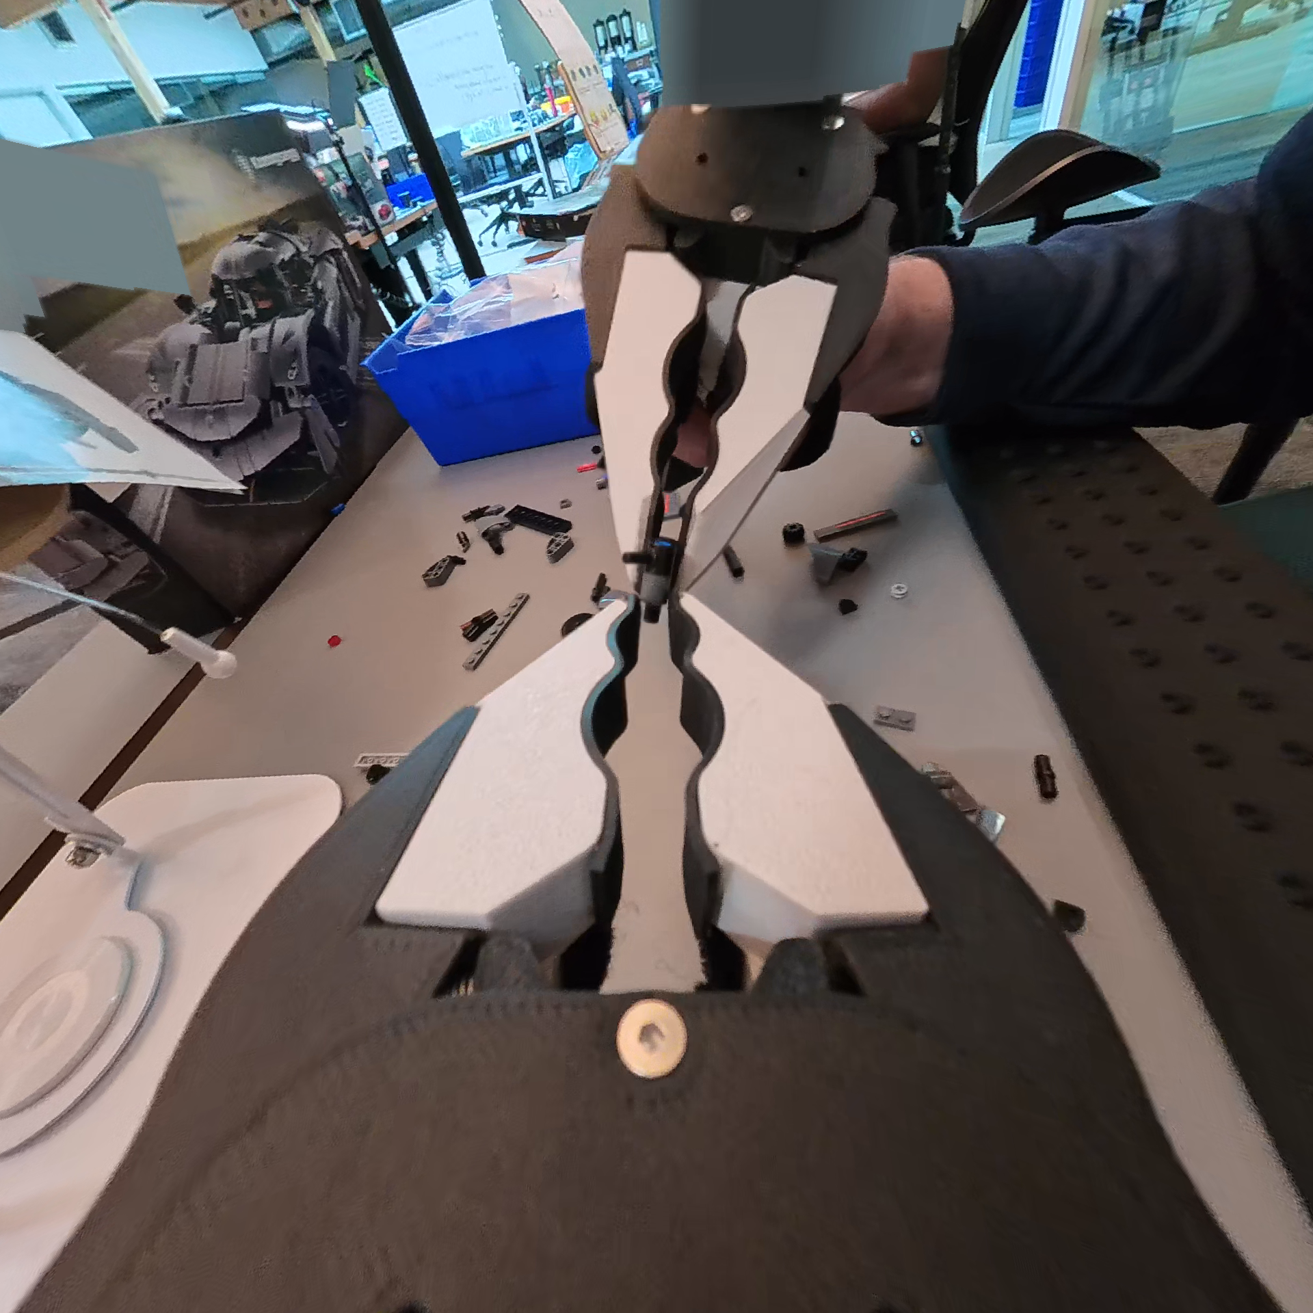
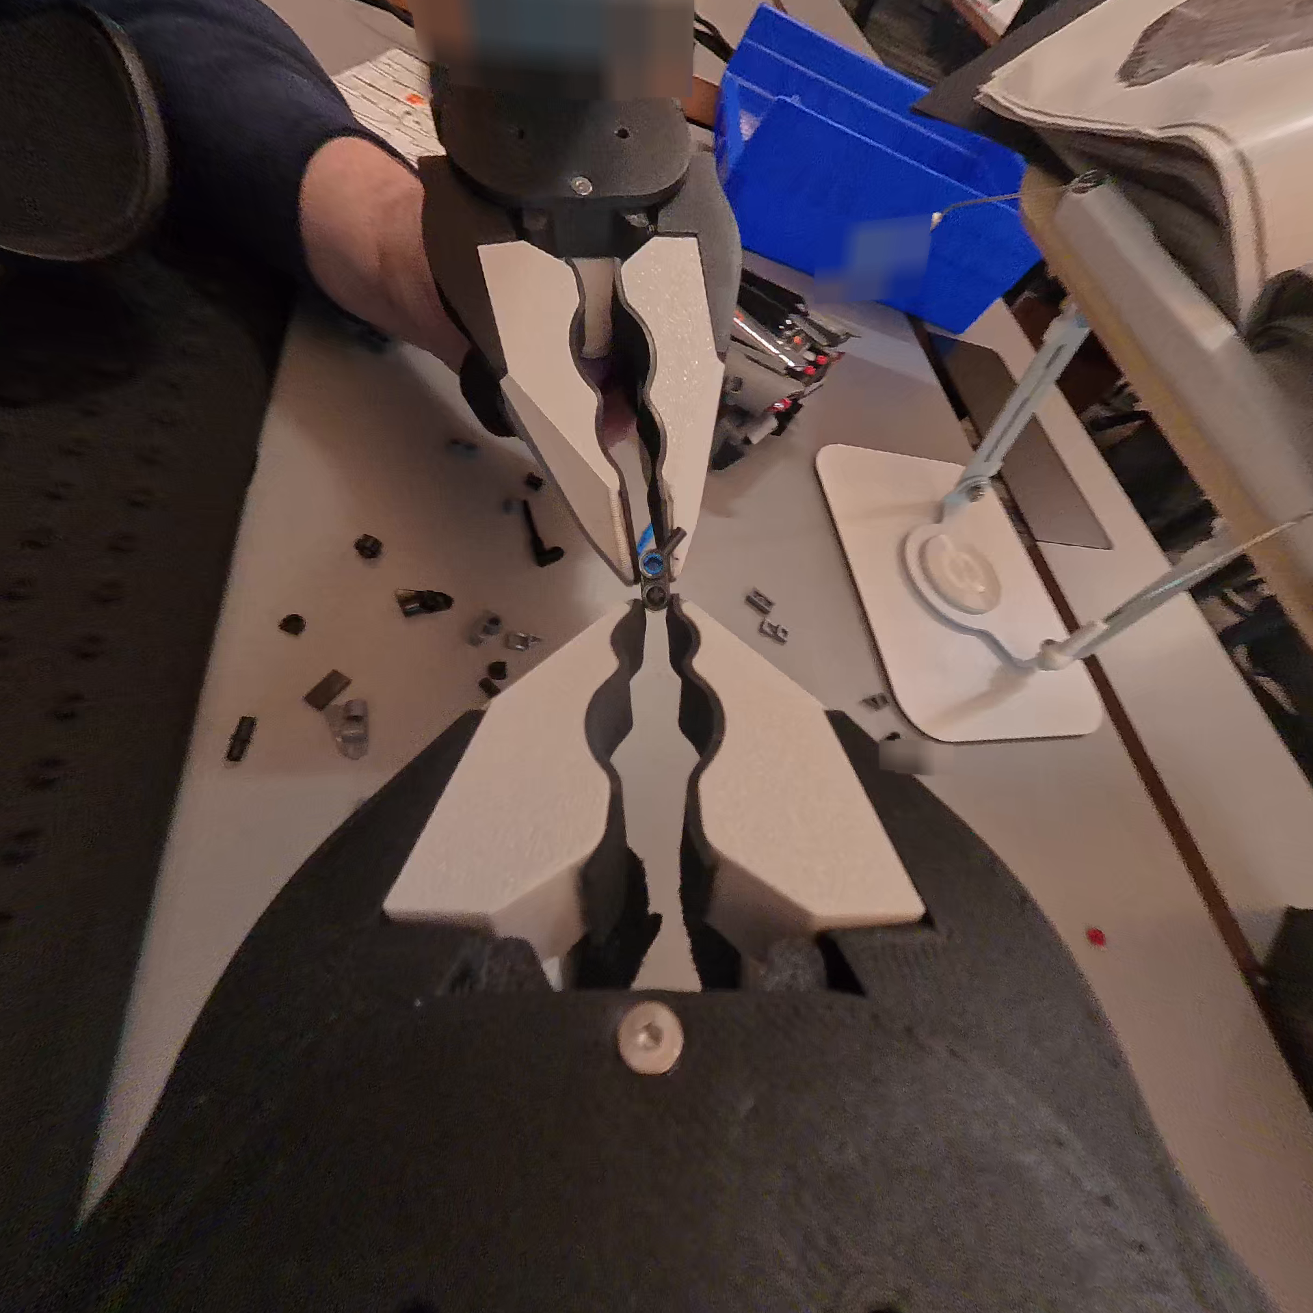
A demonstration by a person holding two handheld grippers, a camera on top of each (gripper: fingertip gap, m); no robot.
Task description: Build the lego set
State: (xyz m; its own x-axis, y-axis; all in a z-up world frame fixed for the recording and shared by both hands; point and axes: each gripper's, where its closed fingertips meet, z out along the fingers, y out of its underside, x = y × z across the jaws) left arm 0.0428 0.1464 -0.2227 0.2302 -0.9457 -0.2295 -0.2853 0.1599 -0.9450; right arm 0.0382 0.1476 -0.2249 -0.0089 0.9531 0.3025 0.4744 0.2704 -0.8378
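Grippers Meet Tip to Tip Over a Tiny Lego Joint

Left gripper point(image 1: 650, 614), nearly closed, pinches the lower end of a small black pin piece point(image 1: 655, 577) above the tabletop point(image 1: 924, 661). At twelve o'clock the right gripper point(image 1: 657, 550), also nearly closed, clamps its blue-ringed upper end. Judging by the alignment, two small parts are being mated; next comes a straight, gentle push along the shared axis. Matte white pads with wavy dark edges grip glossy plastic. Farther off, loose dark pieces point(image 1: 497, 540) scatter at eleven o'clock, before a blue bin point(image 1: 490, 398).
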